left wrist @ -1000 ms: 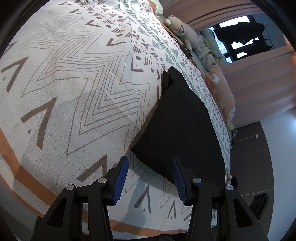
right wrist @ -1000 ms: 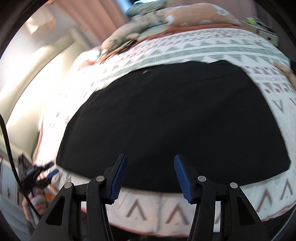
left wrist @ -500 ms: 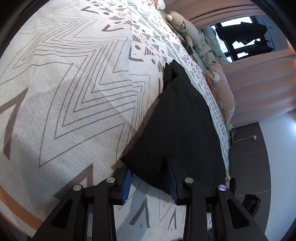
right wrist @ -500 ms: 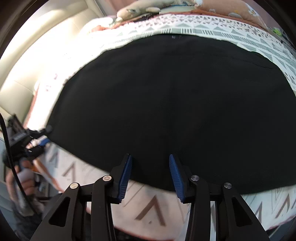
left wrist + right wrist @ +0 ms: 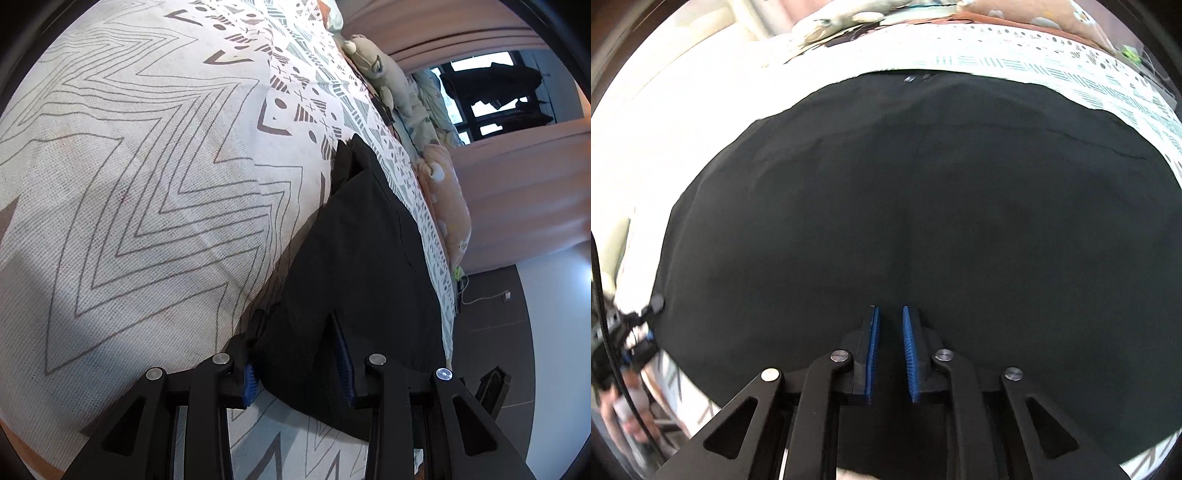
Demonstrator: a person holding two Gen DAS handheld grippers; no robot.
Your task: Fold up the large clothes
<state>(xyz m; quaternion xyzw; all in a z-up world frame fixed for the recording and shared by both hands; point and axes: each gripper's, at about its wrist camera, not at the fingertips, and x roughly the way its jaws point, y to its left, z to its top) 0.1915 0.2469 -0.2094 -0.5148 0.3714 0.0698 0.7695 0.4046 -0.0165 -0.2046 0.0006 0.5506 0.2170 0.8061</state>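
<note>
Both grippers are clamping the black cloth garment at the bed's near edge, the left gripper on a corner, the right gripper, jaws just closing, needing every layer pinched.

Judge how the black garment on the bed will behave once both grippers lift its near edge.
The black garment will likely drape and sag between the left gripper and right gripper: it lies limp with soft creases. It looks thin, so probably light. On the woven bedspread it may drag rather than slide.

left gripper half-closed, angled down; right gripper just closed narrow
</note>
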